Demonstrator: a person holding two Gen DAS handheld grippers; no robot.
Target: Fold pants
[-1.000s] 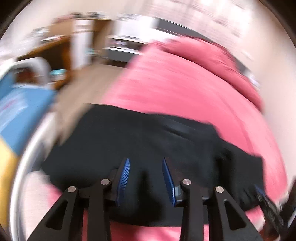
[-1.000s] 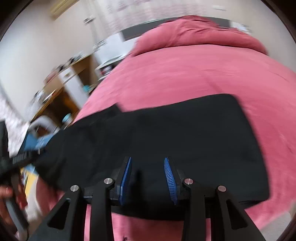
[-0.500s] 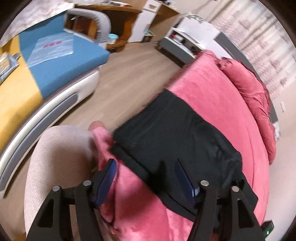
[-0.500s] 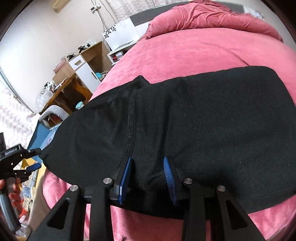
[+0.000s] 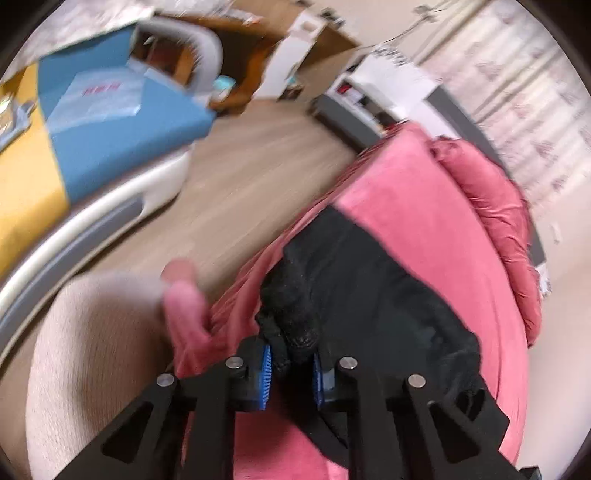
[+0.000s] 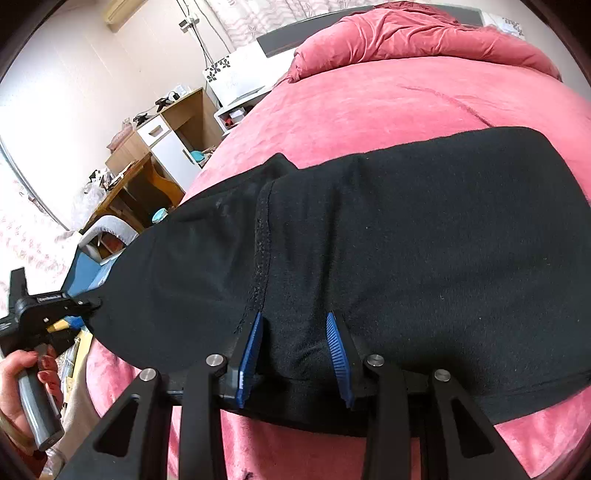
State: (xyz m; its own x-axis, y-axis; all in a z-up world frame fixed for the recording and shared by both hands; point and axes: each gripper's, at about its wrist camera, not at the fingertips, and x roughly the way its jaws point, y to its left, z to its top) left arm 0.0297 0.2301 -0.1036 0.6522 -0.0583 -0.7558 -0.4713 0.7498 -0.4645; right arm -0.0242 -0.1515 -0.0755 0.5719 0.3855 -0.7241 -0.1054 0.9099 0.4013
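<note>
Black pants (image 6: 406,240) lie spread across the pink bed (image 6: 369,99). My left gripper (image 5: 291,365) is shut on a bunched corner of the pants (image 5: 295,321) at the bed's edge. It also shows at the far left of the right wrist view (image 6: 83,306), at the pants' left end. My right gripper (image 6: 295,350) has its jaws apart around the near edge of the pants, with cloth bulging between the blue pads (image 6: 251,347). A vertical seam (image 6: 262,240) runs up from the left pad.
A pink duvet (image 6: 424,33) is bunched at the bed's head. A blue and yellow couch (image 5: 92,147), wooden floor (image 5: 258,166), a wooden desk (image 6: 147,177) and a white cabinet (image 6: 236,77) stand left of the bed. My hand (image 6: 22,387) holds the left gripper's handle.
My left gripper has closed on the pants' corner and bunched it up. My right gripper has moved closer over the near edge, jaws still apart.
</note>
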